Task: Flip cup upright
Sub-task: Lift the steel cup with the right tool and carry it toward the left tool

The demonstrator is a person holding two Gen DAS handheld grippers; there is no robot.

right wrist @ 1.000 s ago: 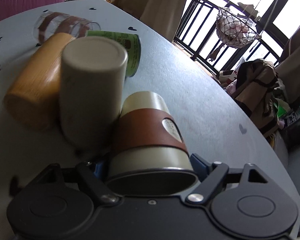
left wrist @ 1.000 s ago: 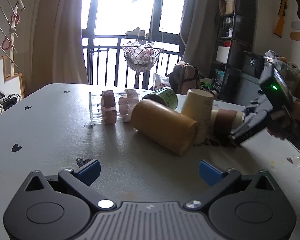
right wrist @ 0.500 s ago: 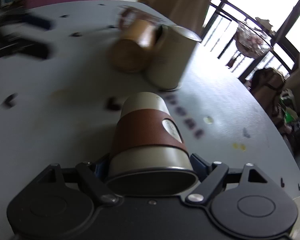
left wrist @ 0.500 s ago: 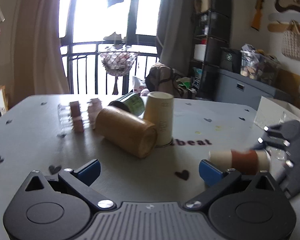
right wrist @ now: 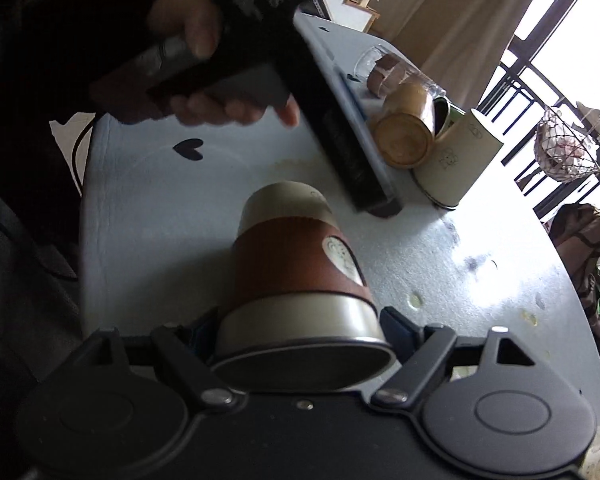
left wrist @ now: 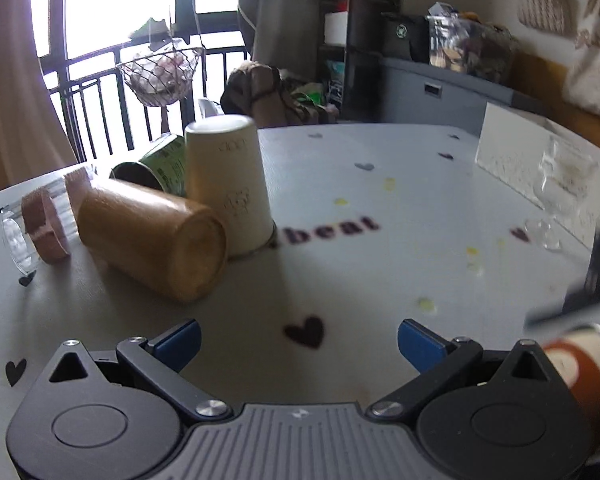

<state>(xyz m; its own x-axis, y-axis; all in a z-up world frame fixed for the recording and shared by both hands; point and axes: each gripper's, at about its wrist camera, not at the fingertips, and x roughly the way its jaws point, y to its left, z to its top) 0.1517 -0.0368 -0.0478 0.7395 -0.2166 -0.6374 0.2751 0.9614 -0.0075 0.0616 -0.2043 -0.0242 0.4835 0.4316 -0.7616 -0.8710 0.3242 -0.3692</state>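
Observation:
My right gripper [right wrist: 300, 326] is shut on a cream cup with a brown sleeve [right wrist: 296, 256], gripping it near its open rim, base pointing away over the table. The same cup shows at the lower right edge of the left wrist view [left wrist: 580, 376]. My left gripper [left wrist: 298, 340] is open and empty above the table, wide jaws with blue pads [left wrist: 180, 338]. In the right wrist view the left gripper's black body [right wrist: 340, 140] and the hand holding it cross the scene beyond the cup.
On the grey table [left wrist: 340, 264] a cream cup stands upside down [left wrist: 226, 184]. Beside it lie a brown cylinder cup [left wrist: 152, 236], a green can [left wrist: 156, 168] and a clear glass with pink bands [left wrist: 40, 224]. A white box [left wrist: 532, 160] and clear plastic sit at right.
My right gripper has carried the sleeved cup away from the cluster toward the table's near right edge. My left gripper has swung right and moved closer to the table.

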